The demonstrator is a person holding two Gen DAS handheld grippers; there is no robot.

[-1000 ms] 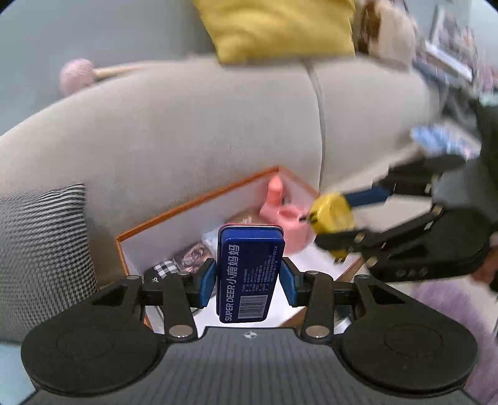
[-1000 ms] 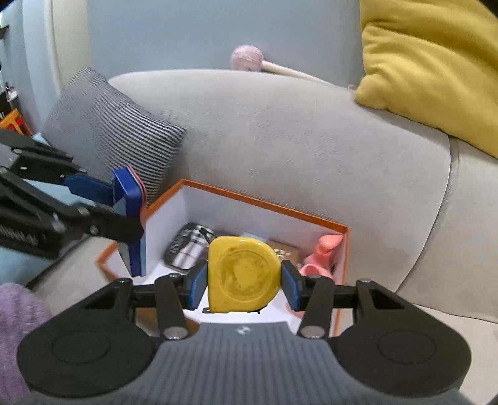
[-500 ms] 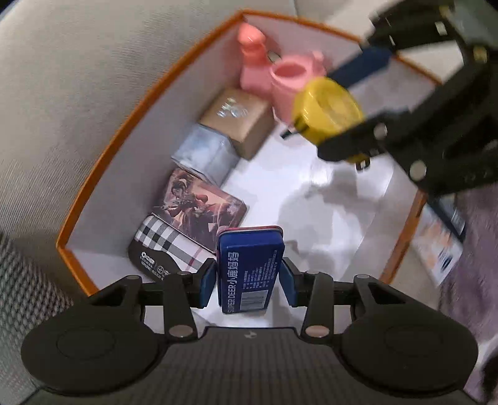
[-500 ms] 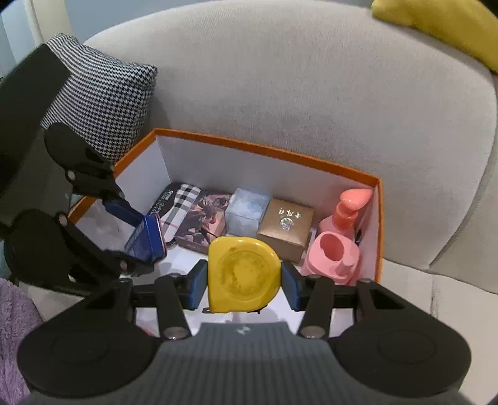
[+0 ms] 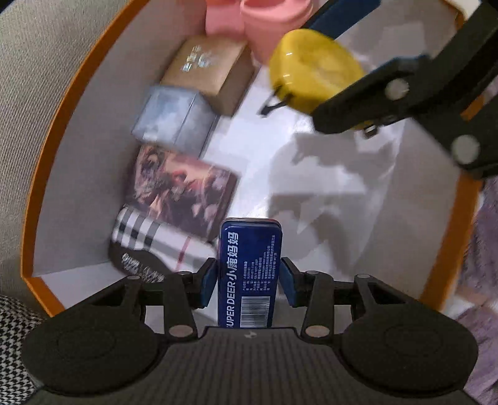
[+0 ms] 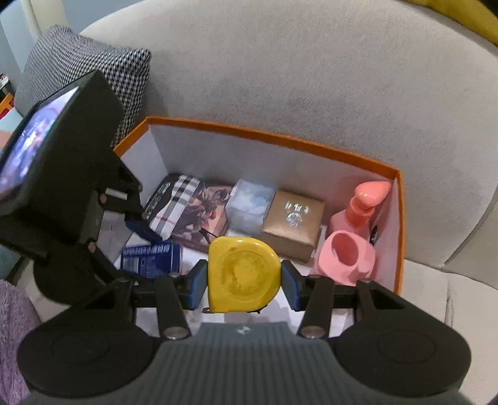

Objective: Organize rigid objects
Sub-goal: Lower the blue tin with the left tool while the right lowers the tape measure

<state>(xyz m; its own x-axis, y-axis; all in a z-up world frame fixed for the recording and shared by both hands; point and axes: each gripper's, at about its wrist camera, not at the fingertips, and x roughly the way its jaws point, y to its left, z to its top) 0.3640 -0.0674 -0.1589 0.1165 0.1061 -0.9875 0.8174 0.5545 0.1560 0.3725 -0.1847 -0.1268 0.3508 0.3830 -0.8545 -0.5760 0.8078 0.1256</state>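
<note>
Now, through your left wrist camera, your left tool (image 5: 250,282) is clamped on a blue tin (image 5: 250,274), a slim metal case with rounded corners and printed lettering, held upright over the near end of the orange-rimmed box (image 5: 40,174). Along the box's left wall a row is already laid: a plaid pouch (image 5: 149,240), a flat case with a painted picture (image 5: 180,193), a pale bluish cube (image 5: 174,118), a tan gift box (image 5: 205,71) with a shiny emblem, and pink plastic pieces (image 5: 267,18) at the far end. The white floor beside that row is bare. Your right tool (image 5: 323,84) hangs above it, gripping a yellow tape measure (image 5: 311,78). Through your right wrist camera, your right tool grips the tape measure's flat sides; it is a hard, glossy, D-shaped shell, scuffed on its face, and it hovers over the box's open middle. The blue tin shows low at the left, between the left tool's blue pads. A pink pump bottle (image 6: 361,208) and a pink cup-like holder (image 6: 345,258) fill the right corner. The box rests on a grey fabric sofa (image 6: 280,68), with a houndstooth cushion (image 6: 77,71) behind. I judge the task well along: five or six items placed, these two left to set down.
</note>
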